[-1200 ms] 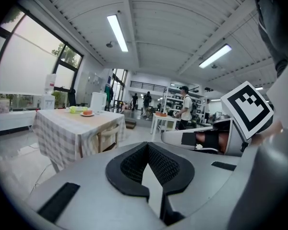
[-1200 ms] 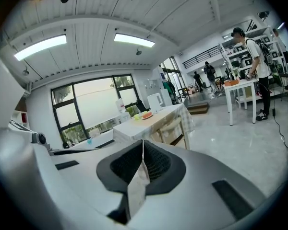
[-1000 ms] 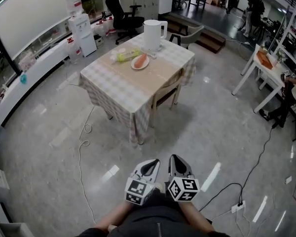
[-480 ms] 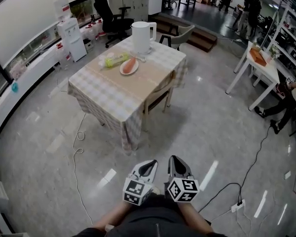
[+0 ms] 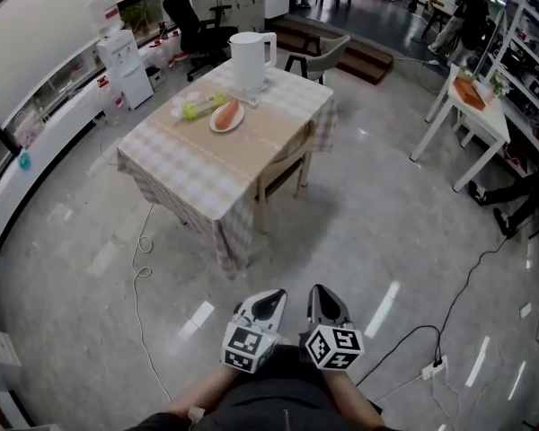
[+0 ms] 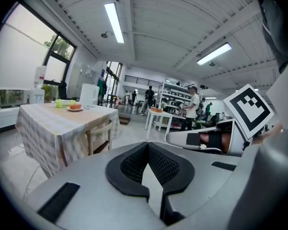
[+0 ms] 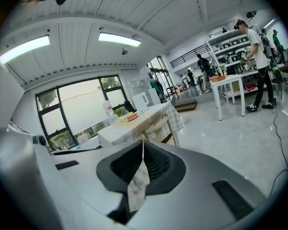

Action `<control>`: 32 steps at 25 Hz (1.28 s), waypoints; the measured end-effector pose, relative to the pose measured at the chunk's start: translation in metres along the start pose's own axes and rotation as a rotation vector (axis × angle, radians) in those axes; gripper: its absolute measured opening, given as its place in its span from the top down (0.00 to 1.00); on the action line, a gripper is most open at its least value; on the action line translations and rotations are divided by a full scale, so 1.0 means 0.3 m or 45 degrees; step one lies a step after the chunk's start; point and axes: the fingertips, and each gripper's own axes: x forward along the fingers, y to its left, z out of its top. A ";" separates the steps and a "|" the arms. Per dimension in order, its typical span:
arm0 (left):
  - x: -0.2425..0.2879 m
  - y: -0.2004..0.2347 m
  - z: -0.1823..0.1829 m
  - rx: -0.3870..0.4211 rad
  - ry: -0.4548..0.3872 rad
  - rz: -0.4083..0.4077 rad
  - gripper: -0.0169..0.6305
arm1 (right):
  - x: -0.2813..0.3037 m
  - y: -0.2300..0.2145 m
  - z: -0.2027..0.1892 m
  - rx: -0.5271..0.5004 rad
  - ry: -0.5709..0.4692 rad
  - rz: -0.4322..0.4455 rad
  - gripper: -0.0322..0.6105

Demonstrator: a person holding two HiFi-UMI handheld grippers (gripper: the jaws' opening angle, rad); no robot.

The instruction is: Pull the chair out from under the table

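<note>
Chair [image 5: 286, 162] tucked under table [image 5: 184, 164] at its right side, well apart from left gripper [image 5: 271, 297] & right gripper [image 5: 322, 294], both w/ jaws together, empty; prob. light, stiff wood, grab top rail [image 5: 293, 144].

The chair [image 5: 283, 162] sits tucked under the right side of the desk [image 5: 175, 164]. On the desk, a kettle [image 5: 249, 59] stands at the far end. A plate [image 5: 226, 118] lies nearer, with a bottle [image 5: 196, 108] just left of it. A second chair [image 5: 328, 57] stands behind the desk. The left gripper [image 5: 268, 305] and right gripper [image 5: 325, 303] are side by side, well before the desk. A cable [image 5: 142, 268] lies on the floor to their left.
</note>
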 end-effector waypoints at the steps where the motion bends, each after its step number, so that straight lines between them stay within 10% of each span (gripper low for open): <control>1: 0.005 -0.004 0.003 0.003 0.002 -0.003 0.96 | -0.005 -0.010 0.003 0.004 -0.004 -0.010 0.93; 32: 0.422 0.110 0.167 0.050 0.009 -0.065 0.96 | 0.305 -0.252 0.186 0.037 -0.007 -0.069 0.93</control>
